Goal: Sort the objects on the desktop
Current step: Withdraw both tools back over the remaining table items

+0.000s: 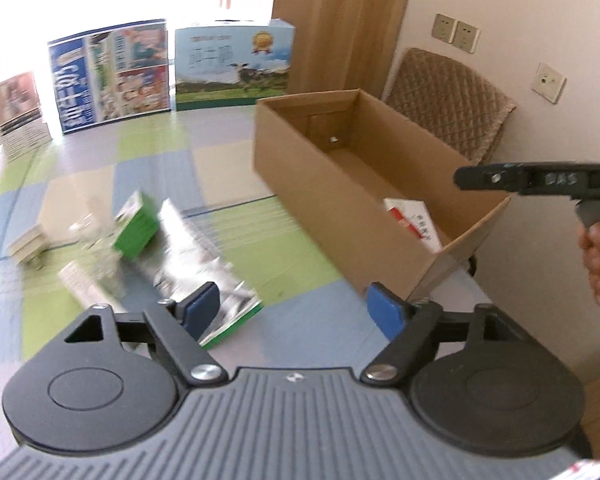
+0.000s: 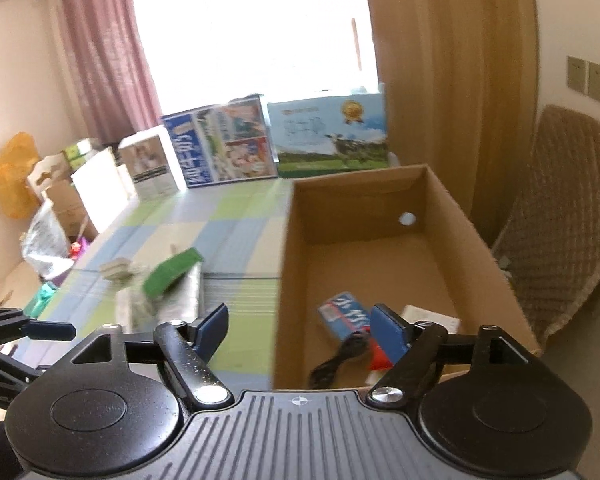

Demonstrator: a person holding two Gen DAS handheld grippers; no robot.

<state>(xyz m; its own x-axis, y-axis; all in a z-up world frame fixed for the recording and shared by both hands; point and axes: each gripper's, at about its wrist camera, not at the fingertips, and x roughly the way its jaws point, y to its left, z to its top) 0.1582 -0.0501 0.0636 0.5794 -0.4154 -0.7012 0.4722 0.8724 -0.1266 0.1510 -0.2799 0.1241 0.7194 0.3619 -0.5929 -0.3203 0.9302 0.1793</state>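
1. Cardboard box (image 2: 364, 264), the open-topped receptacle standing on the right part of the desk (image 1: 112, 140); its floor is mostly bare, so the sorting appears to be at an early-to-middle stage
2. Silver foil pouch (image 1: 192, 264) with a green lower edge, lying flat on the desk to the left of the box; judged still to be sorted
3. Green carton (image 1: 136, 226), tilted and resting on the far end of the foil pouch; also unsorted
4. Pale flat items (image 1: 28, 246) and a blurred clear wrapper beside the green carton, too smeared to identify; they remain outside the box
5. Blue packet (image 2: 346, 316), red-and-white packet (image 1: 414, 222) and a black cable (image 2: 340, 358), all lying in the near end of the box; these count as done
6. Left hand-held gripper (image 1: 294, 310), fingers spread apart and empty, held above the desk between pouch and box
7. Right hand-held gripper (image 2: 298, 328), likewise parted and holding nothing, poised over the box's near left corner
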